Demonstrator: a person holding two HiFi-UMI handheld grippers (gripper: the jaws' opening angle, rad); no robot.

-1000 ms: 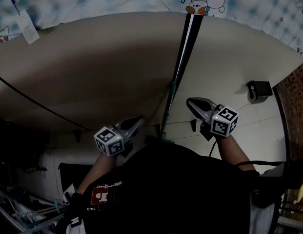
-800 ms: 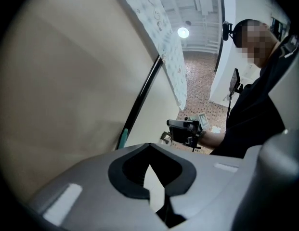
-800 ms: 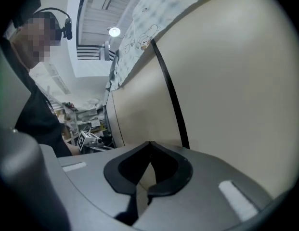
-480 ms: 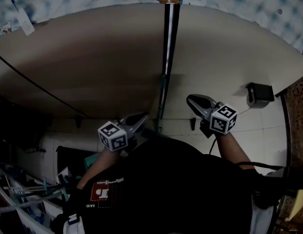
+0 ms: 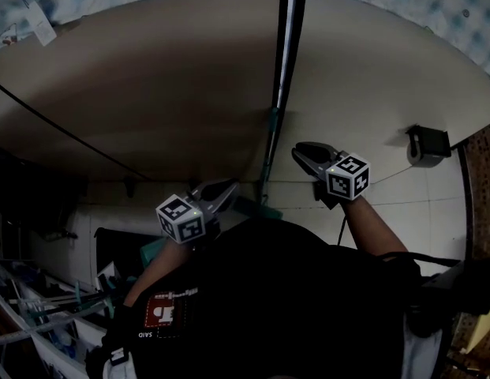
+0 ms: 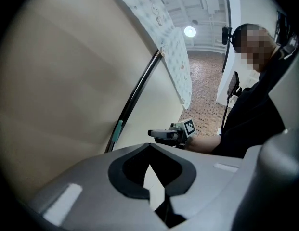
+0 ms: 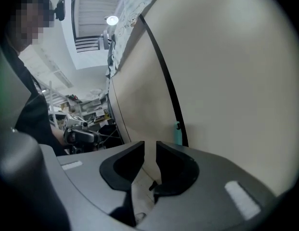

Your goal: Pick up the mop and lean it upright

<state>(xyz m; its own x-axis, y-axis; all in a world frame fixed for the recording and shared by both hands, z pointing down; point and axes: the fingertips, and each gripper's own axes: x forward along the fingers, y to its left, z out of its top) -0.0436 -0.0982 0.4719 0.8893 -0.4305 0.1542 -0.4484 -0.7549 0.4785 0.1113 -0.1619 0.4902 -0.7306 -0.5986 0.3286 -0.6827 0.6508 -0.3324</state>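
Against the beige wall (image 5: pixel 150 85) the mop (image 5: pixel 282 61) leans upright, its dark handle rising between my two grippers and touched by neither. My left gripper (image 5: pixel 226 191) is closed tight on nothing. My right gripper (image 5: pixel 300 153) has just been opening and shows a narrow, empty gap. The pole looks stiff, light and smooth, likely to slip sideways. I'd take it near the teal collar (image 5: pixel 271 123).

The mop (image 5: pixel 285 61) apparently leans against the wall (image 5: pixel 150 93), between left tool (image 5: pixel 226 193) and right tool (image 5: pixel 301 153).
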